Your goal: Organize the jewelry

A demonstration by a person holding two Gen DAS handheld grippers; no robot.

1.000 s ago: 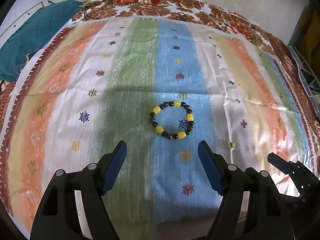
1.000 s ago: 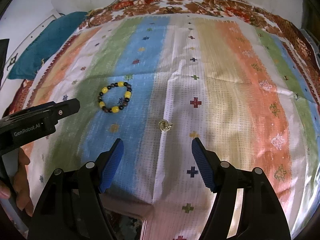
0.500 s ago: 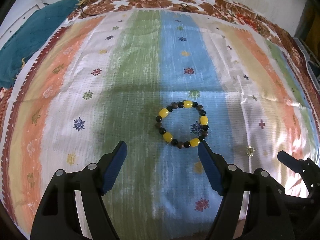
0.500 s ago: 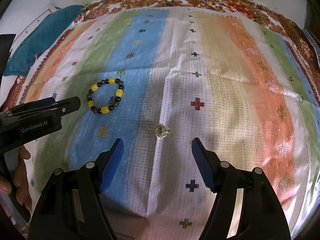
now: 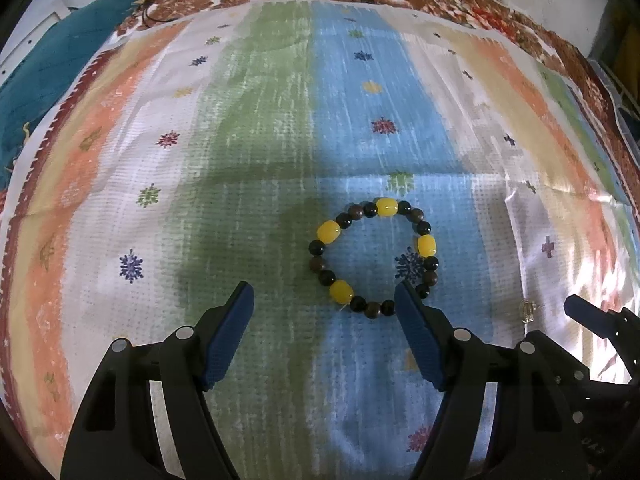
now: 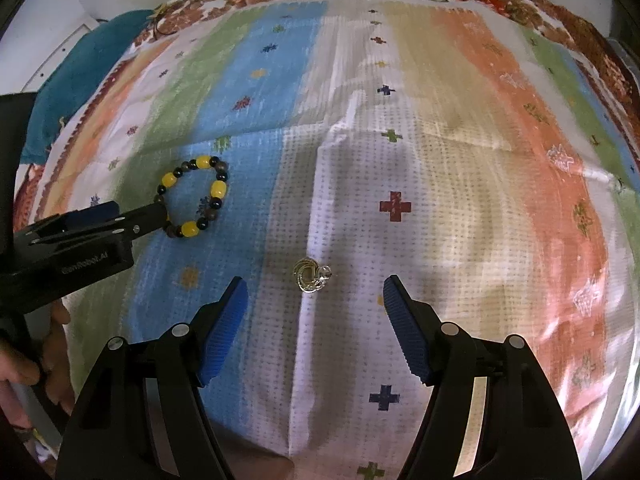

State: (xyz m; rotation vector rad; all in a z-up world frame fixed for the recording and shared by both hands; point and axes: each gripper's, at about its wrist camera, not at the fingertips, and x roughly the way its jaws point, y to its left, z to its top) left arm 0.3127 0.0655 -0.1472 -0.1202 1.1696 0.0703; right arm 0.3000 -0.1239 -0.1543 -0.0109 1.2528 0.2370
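Basically you're dealing w/ two light pieces lying on the striped cloth [image 5: 248,152]. Beaded bracelet [image 5: 374,256] is sitting on the blue stripe; it's probably strung on elastic, so it's going to sag and flop when lifted, and the round beads are looking glossy, prob. slippery. I'd be pinching across one arc of beads, not spanning the whole ring. Small gold-tone ring [image 6: 311,275], maybe w/ a clear stone, is lying on the white stripe, well apart from the bracelet; it's tiny, hard, thin, so it's likely skating away unless you're closing square on its band.

Left hand-held gripper [image 5: 324,300] is hovering w/ jaws spread apart, nothing between the pads; its right finger is overlapping the bracelet's near-right edge in the left wrist view, contact can't be told. Right hand-held gripper [image 6: 314,294] is also standing wide, empty, ring just ahead of the gap.

Left wrist view is giving bead detail but the ring only as a speck at the edge. Right wrist view is showing the ring's shape, plus the left tool's tip over the bracelet and your fingers [image 6: 50,344] on its handle.
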